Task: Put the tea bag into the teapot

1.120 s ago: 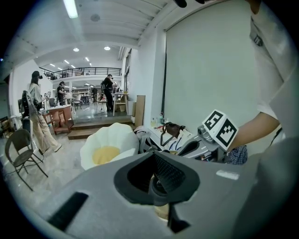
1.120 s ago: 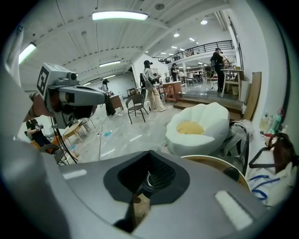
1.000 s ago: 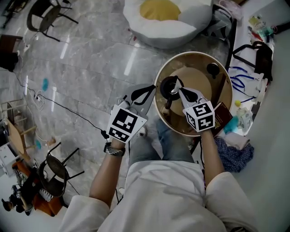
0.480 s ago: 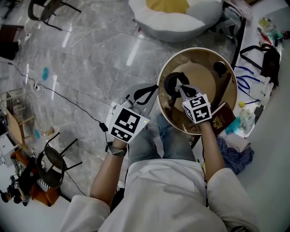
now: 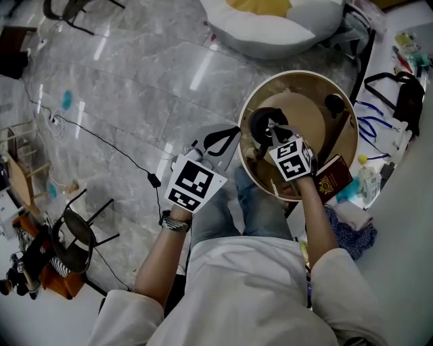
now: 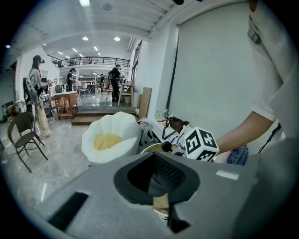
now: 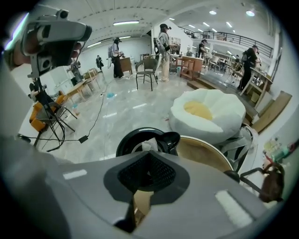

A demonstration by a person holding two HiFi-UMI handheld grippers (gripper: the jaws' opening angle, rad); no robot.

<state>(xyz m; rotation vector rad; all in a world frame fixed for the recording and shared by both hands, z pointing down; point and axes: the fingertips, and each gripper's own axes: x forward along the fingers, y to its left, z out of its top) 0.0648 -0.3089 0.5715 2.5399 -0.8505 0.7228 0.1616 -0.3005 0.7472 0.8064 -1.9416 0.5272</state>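
Pinching the tea bag [image 7: 148,144] by its white paper between the tightly pressed fingers [image 7: 161,173] of the right gripper [image 7: 149,153], right over the open mouth of the black teapot [image 7: 125,140]. Holding the left gripper [image 6: 154,156] just left of the teapot, past the rim of the round brown bench [image 5: 308,111] under it, fingers pressed together. Farther beyond the teapot, on the floor [image 5: 122,88], a white cushion [image 5: 270,20] with a yellow middle.

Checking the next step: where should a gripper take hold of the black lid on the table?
Take the lid by its round knob, from straight above: it seems to lie flat on the table, knob up, leaving only a low rim at the sides.
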